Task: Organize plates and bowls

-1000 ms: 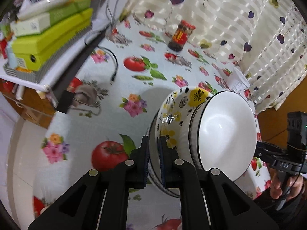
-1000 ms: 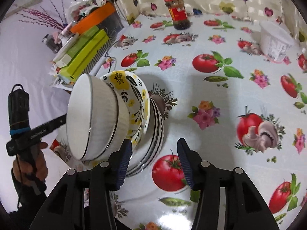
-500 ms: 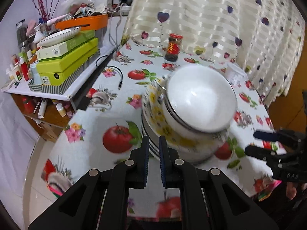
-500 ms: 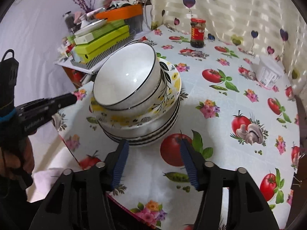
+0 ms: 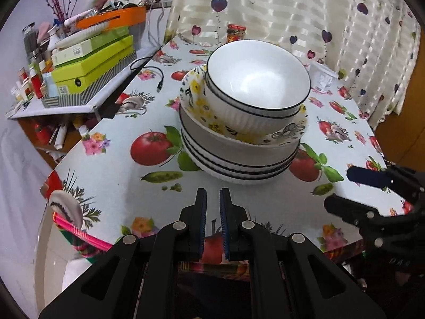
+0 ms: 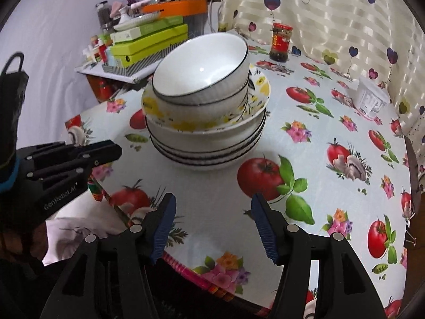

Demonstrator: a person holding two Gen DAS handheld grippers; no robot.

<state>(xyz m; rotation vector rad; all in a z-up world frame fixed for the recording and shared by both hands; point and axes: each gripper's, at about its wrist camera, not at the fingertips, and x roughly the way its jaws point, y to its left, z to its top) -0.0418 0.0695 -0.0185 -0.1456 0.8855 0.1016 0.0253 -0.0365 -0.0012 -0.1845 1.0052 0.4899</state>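
A stack of dishes stands on the table: white black-rimmed plates [image 5: 239,164] [image 6: 209,154] at the bottom, a yellow-flowered dish [image 5: 202,101] [image 6: 255,98] on them, and white black-rimmed bowls [image 5: 255,79] [image 6: 199,69] nested on top. My left gripper [image 5: 213,199] is shut and empty, near the table's front edge, apart from the stack. It also shows in the right wrist view [image 6: 106,151]. My right gripper [image 6: 212,207] is open and empty, in front of the stack; it also shows in the left wrist view [image 5: 342,188].
A red-lidded jar [image 5: 236,33] [image 6: 281,42] and a white tub [image 5: 322,78] [image 6: 370,99] stand at the back near the curtain. A side shelf holds green boxes [image 5: 93,66] [image 6: 148,45] and an orange tray [image 5: 117,20]. A black cable [image 5: 156,75] lies left of the stack.
Both grippers have drawn back from the stack toward the table's front edge. The left gripper, earlier at the rim of the plates, is now clear of them; the stack sits level.
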